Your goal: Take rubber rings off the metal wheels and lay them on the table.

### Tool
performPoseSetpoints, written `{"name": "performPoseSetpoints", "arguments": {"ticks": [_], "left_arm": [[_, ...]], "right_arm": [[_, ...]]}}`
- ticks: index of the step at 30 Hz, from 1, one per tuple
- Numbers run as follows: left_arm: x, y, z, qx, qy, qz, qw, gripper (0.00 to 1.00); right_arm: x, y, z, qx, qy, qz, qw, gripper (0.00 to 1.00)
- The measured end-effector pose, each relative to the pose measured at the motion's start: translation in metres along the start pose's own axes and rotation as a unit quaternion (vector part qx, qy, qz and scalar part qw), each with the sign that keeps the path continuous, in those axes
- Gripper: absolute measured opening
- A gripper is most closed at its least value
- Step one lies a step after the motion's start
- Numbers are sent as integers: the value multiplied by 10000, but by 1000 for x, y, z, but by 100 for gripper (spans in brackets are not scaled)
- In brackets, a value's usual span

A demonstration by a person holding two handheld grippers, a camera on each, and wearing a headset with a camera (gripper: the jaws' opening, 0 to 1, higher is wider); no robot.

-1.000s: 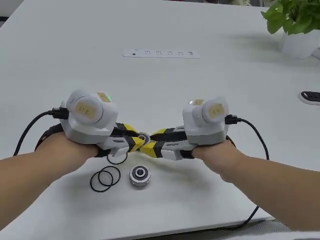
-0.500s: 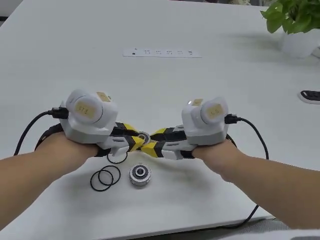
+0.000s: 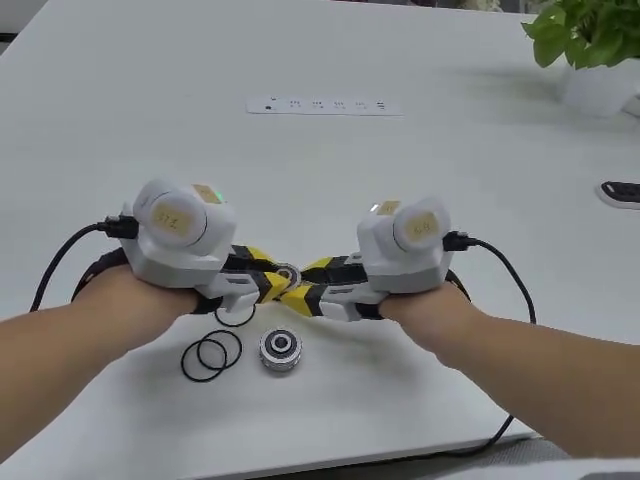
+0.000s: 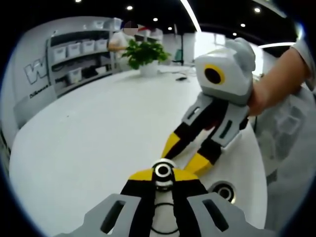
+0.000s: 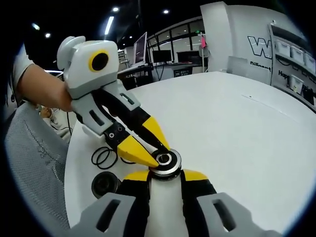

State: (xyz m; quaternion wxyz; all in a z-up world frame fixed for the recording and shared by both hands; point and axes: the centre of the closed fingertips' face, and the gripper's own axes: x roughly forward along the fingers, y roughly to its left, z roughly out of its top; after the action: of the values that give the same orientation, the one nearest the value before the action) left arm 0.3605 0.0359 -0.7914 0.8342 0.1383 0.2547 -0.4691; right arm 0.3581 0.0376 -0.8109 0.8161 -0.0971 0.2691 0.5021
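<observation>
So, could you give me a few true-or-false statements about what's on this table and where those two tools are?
1. The left hand-held gripper and the right hand-held gripper meet at one metal wheel. True.
2. A second wheel lies on the table. True.
3. No rubber rings are on the table. False: black rubber rings lie beside the second wheel.
4. The potted plant stands between the two grippers. False: it stands at the table's far right corner.
</observation>
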Motion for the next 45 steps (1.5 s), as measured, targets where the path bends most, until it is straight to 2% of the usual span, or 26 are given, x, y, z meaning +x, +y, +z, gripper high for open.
{"name": "performPoseSetpoints", "arguments": {"ticks": [22, 25, 27, 30, 32, 36, 45], "left_arm": [[0, 0, 0, -16, -19, -1, 10000, 12], [-1, 1, -1, -18, -13, 7, 10000, 12], [-1, 1, -1, -24, -16, 6, 10000, 12], [-1, 1, -1, -29, -13, 21, 10000, 12], [-2, 1, -1, -40, -26, 34, 10000, 12], [-2, 1, -1, -47, -41, 38, 10000, 12], [-2, 2, -1, -35, -53, 43, 10000, 12]], "right_arm": [[-5, 0, -3, 58, 69, 193, 9998, 14], [-7, 0, -5, 71, 103, 227, 9997, 9], [-8, 0, -8, 23, 153, 246, 9996, 1], [-7, 0, -7, 36, 142, 232, 9996, 1], [-7, -1, -7, 196, 118, 226, 9995, 1], [-7, -5, -6, 891, -61, 227, 9957, 0], [-12, -11, -2, 1308, -267, 191, 9909, 0]]}}
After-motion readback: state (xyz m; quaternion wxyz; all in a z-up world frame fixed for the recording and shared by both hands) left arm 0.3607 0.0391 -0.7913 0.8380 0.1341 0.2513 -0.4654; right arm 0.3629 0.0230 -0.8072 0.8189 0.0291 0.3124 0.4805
